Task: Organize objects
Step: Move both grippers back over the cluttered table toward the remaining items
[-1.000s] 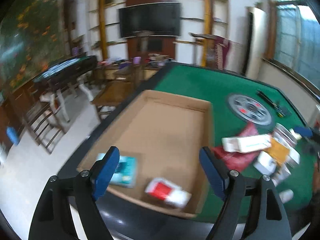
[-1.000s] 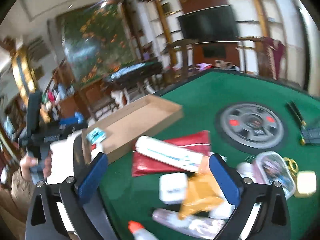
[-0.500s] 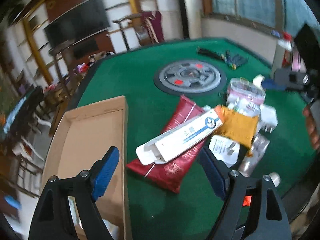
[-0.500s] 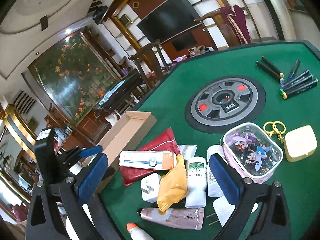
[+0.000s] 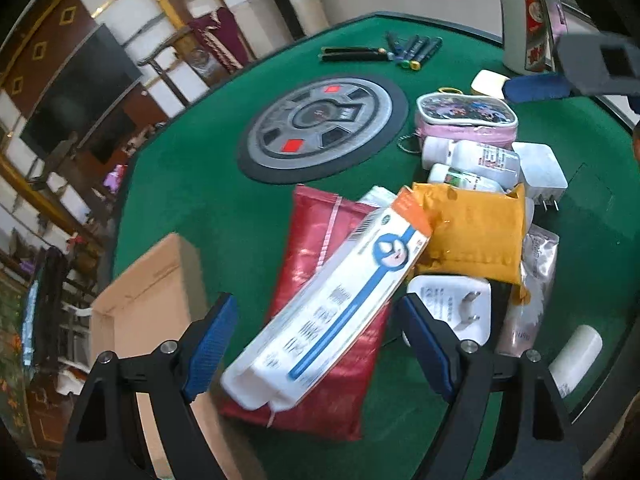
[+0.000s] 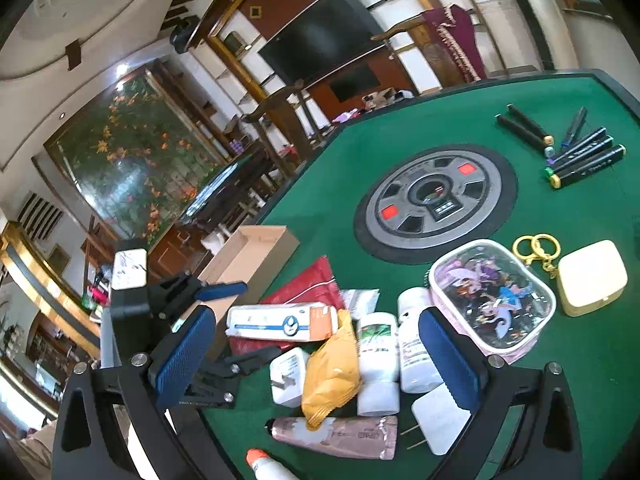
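Toothpaste box lies between the spread fingers of my left claw (untouched), atop a red pouch; cardboard box sits leftward. My right claw gapes, empty.

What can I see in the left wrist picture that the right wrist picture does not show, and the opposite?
Only the left wrist view shows the white bottle with a red cap standing at the table's far edge. Only the right wrist view shows the flower painting on the wall and the orange-tipped white bottle. Both show the long white box lying on the red pouch, the yellow packet, the cardboard box and the black markers.
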The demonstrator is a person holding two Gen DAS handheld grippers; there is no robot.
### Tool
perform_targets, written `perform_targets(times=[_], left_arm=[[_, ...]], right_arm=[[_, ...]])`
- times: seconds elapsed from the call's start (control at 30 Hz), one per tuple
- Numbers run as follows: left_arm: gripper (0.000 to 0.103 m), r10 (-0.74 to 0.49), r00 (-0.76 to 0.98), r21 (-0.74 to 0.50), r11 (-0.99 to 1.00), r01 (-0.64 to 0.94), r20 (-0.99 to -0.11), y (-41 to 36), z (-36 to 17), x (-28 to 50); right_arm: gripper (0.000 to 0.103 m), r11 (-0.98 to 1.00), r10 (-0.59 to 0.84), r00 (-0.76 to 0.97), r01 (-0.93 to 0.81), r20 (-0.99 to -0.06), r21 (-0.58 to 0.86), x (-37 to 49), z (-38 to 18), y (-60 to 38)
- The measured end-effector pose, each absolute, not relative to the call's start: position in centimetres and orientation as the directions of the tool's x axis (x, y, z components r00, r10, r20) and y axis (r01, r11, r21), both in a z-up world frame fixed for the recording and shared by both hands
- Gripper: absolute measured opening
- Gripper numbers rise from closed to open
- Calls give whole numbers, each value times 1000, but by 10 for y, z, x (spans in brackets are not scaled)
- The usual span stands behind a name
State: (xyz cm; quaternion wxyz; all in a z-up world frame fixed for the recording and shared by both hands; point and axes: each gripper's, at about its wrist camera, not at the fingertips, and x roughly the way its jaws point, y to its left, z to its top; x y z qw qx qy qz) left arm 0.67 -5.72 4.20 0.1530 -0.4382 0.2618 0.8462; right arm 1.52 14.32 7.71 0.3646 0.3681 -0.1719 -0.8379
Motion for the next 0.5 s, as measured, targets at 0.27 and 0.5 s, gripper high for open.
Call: perform_targets(times=[0.27,0.5], left_arm=[[55,69,-530,229,-849,-476,-845,-62,37,0],[49,69,-527,163,-910,-381,-847,-67,39,20]], right_arm=[[103,-693,-718,-489,438,-495,573,12,81,160],[103,-697,-715,-493,441,-497,566,13,83,162]])
